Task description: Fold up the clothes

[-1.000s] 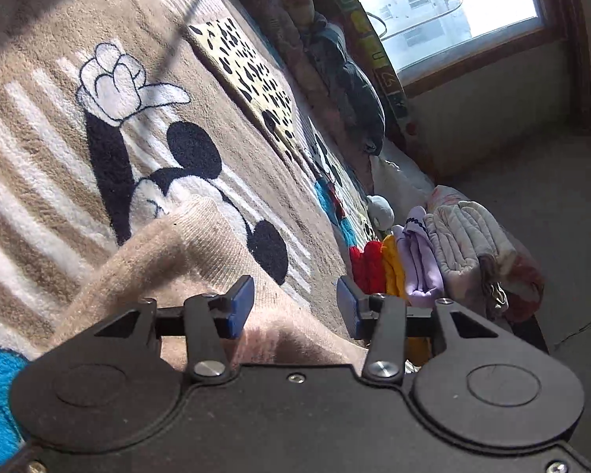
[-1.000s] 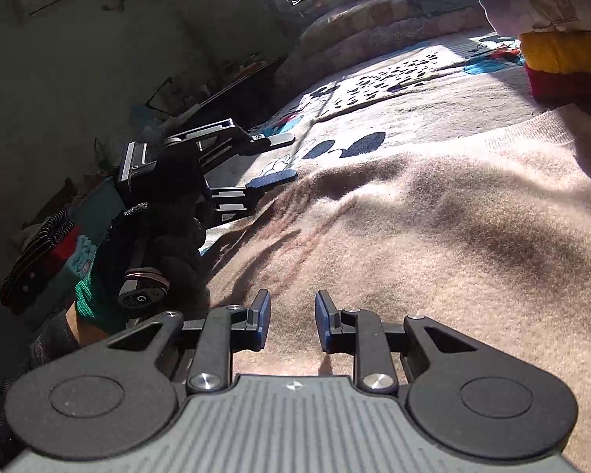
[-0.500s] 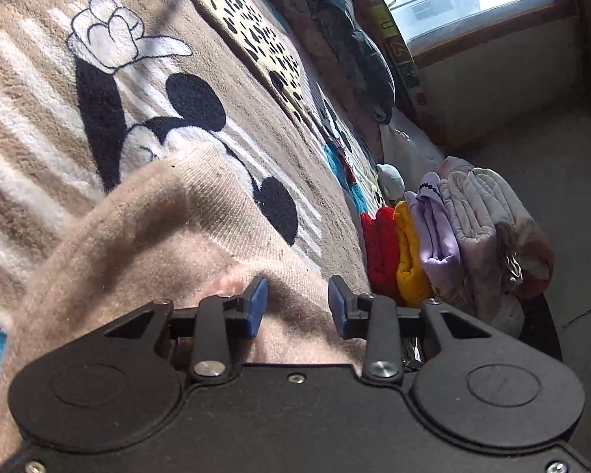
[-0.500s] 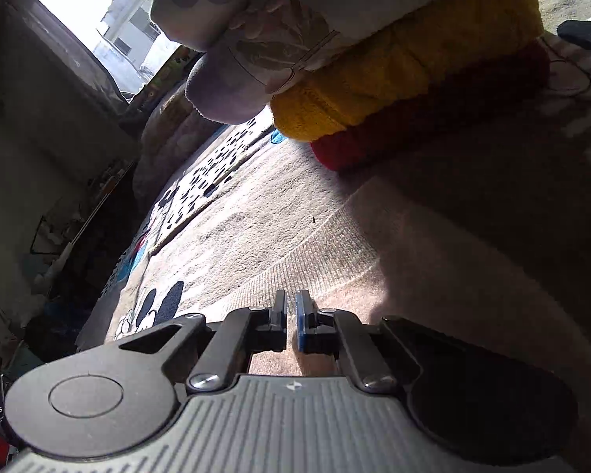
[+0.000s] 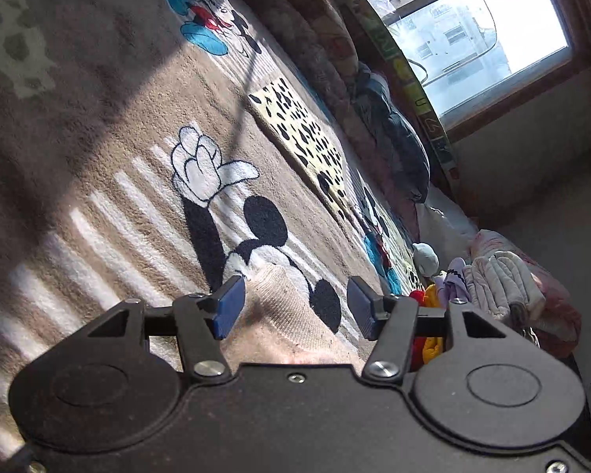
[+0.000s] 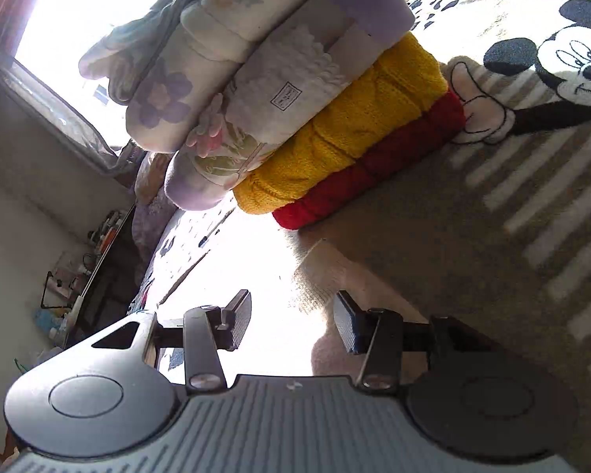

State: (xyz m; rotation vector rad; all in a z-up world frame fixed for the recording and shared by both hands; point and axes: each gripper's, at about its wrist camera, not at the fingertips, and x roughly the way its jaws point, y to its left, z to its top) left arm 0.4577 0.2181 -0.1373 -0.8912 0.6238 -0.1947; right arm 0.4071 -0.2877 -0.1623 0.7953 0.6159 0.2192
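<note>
The left gripper [image 5: 291, 307] had a matte black body with two round, dished discs at its shoulders, small silver screws, and two black angular fingers tipped with blue pads [image 5: 227, 307]. The right gripper [image 6: 292, 321] looked alike in shape — black shoulders with round discs — but its central plate was grey and ribbed with fine parallel grooves. Silver rivets marked each finger pivot, and its pads [image 6: 344, 327] appeared dark and finely ridged.
</note>
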